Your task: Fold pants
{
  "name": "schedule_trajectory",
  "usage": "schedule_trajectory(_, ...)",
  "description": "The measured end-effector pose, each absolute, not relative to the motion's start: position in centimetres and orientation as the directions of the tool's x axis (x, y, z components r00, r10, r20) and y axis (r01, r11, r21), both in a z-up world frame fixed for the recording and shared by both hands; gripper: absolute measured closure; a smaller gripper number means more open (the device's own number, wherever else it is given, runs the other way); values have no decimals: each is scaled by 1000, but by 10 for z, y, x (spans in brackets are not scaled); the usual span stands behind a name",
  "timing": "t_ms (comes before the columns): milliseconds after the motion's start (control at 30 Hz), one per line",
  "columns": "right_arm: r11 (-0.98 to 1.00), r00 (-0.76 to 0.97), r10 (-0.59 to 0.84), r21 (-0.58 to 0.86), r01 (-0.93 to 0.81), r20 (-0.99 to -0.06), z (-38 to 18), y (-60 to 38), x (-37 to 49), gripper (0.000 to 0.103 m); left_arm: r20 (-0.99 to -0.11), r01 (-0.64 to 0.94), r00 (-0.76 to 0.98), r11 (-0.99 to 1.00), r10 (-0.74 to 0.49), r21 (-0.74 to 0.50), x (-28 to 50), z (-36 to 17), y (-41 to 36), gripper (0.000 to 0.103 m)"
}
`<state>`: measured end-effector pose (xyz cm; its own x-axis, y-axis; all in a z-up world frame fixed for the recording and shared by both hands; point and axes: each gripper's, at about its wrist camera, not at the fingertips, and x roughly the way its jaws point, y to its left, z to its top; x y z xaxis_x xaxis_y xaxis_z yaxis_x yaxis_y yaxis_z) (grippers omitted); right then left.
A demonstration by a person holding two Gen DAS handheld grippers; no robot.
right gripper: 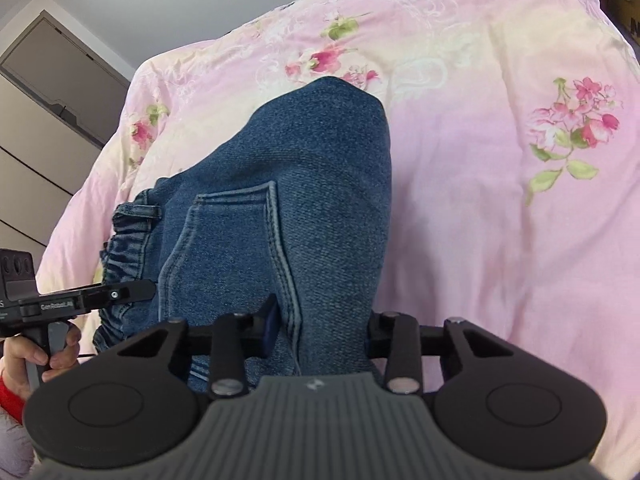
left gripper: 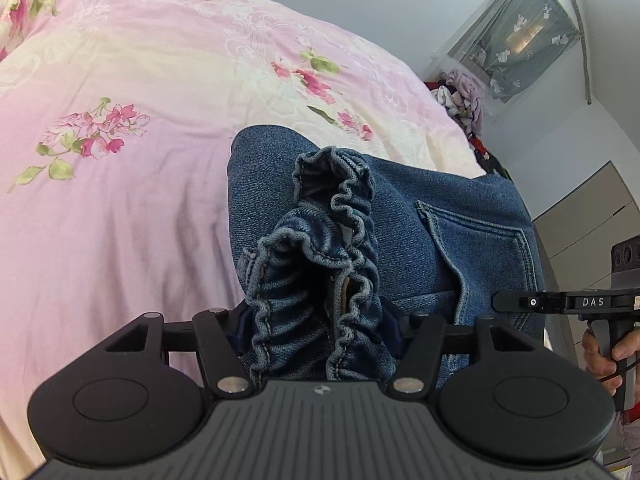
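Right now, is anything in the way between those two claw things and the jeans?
Nothing visible. The left gripper already grips the bunched elastic waistband of the jeans, and the right gripper grips the denim near the back pocket. Around them lies only the pink floral bedcover.

Left gripper [left gripper: 318,322] clamped on the gathered elastic waistband [left gripper: 320,248] of blue denim pants [left gripper: 440,216], floral pink bedspread [left gripper: 140,140] beyond, right gripper [left gripper: 560,303] just to its right
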<state>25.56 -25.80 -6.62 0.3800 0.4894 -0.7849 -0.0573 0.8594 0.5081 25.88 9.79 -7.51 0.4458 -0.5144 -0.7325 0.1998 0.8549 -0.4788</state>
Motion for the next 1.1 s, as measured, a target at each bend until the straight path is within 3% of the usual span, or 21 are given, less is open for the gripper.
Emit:
schedule_trajectory(267,866,374,493,486,-119,-786,-24,-225,225,70,-706,164,494,852,-508,-498,218,-49,132,35)
schedule_trajectory(633,796,351,605,561,-228,-715,-8,-107,237,71,-738,94,562,915,-374,-392,196,3,233,35)
schedule_trajectory(900,724,296,688,655,-217,-663,-43,-22,259,71,-802,55,521,950,-291,-309,205,7,307,35)
schedule_trajectory(1100,708,252,705,674,-210,-662,-71,30,282,72,-817,23,499,947,-289,-321,221,-19,360,35)
